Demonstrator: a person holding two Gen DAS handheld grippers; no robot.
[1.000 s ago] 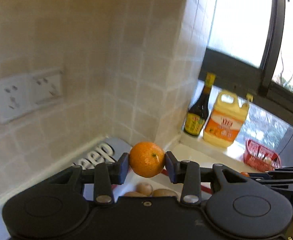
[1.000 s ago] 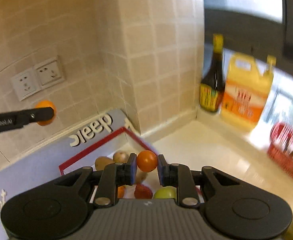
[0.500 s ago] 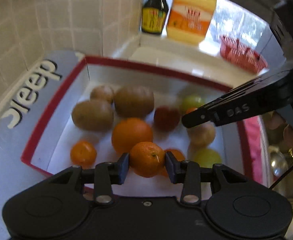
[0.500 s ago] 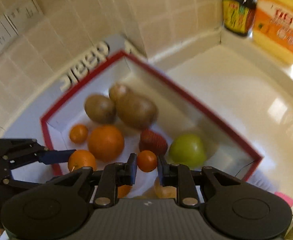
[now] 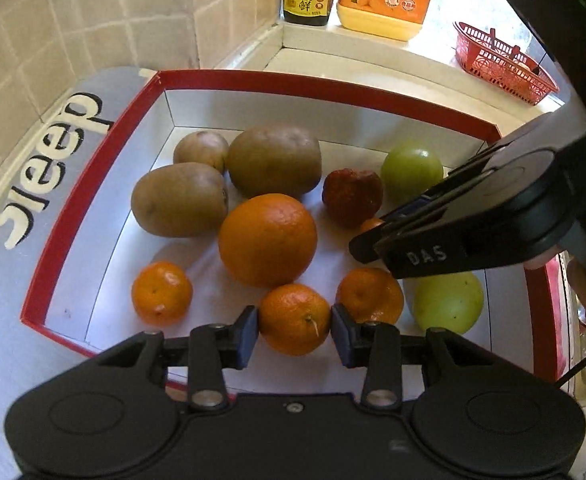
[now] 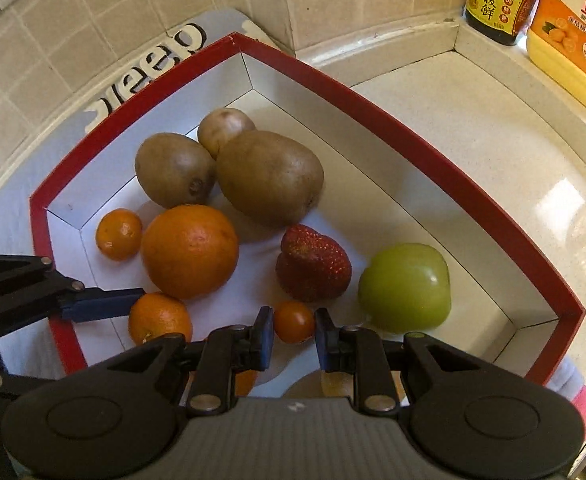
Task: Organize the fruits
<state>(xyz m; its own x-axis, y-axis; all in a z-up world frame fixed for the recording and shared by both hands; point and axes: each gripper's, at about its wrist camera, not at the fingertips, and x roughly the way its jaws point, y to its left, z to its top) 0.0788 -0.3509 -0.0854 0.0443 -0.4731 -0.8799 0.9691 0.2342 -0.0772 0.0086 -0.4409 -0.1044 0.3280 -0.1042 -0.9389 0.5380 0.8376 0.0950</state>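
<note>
From the left wrist camera, the left gripper [image 5: 295, 330] has its two blue pads closed on a small round orange mandarin [image 5: 294, 319], one pad on each side. It hangs low inside the red-rimmed white cardboard box [image 5: 325, 90], just above the floor near the front edge. Another little mandarin [image 5: 370, 295] sits right beside it, and a big round orange [image 5: 268, 239] is just behind. Two brown fuzzy kiwis [image 5: 274, 160] lie at the back. The mandarin looks light and a bit soft, with loose skin, so I think a gentle squeeze across its fat middle is best. Too hard a squeeze could squash it.

From the right wrist camera, the right gripper [image 6: 290, 334] has its pads closed tight on a tiny round orange-red cherry tomato [image 6: 294, 321]. It is down in the same box, near the front. A bumpy red strawberry [image 6: 313, 263] is just behind it, and a smooth green apple-like fruit [image 6: 405, 287] is to the right. The tomato looks very light, smooth and slippery, and its thin skin could pop, I think. The pads hold it at its widest part, which looks like the safest place. The strawberry seems the softest thing here, so it is best not to bump it.
</note>
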